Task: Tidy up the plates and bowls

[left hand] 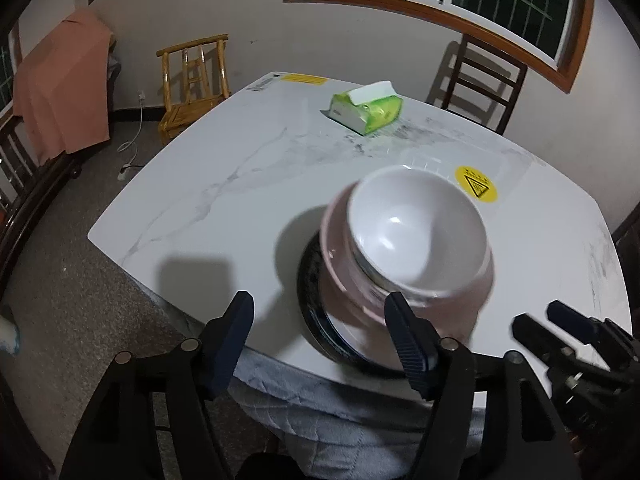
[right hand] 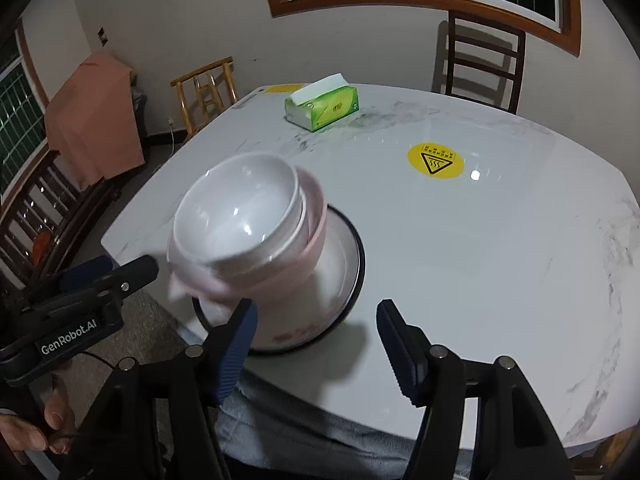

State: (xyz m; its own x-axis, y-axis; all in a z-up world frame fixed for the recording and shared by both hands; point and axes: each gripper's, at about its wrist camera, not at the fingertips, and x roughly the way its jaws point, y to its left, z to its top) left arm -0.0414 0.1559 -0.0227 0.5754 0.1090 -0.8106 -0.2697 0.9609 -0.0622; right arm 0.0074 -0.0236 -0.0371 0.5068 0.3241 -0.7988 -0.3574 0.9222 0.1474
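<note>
At the table's near left corner, the left gripper [left hand: 320, 334] stood with jaws wide and empty. Beside it the white bowl [left hand: 416, 228] sat nested, tilted, in a pink bowl [left hand: 400, 300] on a dark-rimmed plate [left hand: 316, 312]. Glossy, rounded ceramic on slick marble-patterned table [left hand: 224, 200] near the edge: a nudge could topple the stack. Rightward, the right gripper [right hand: 316, 332] also gaped wide, holding nothing.

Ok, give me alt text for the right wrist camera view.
A white bowl nested in a pink bowl sits on a black-rimmed plate near the marble table's edge. The right gripper is open and empty.
</note>
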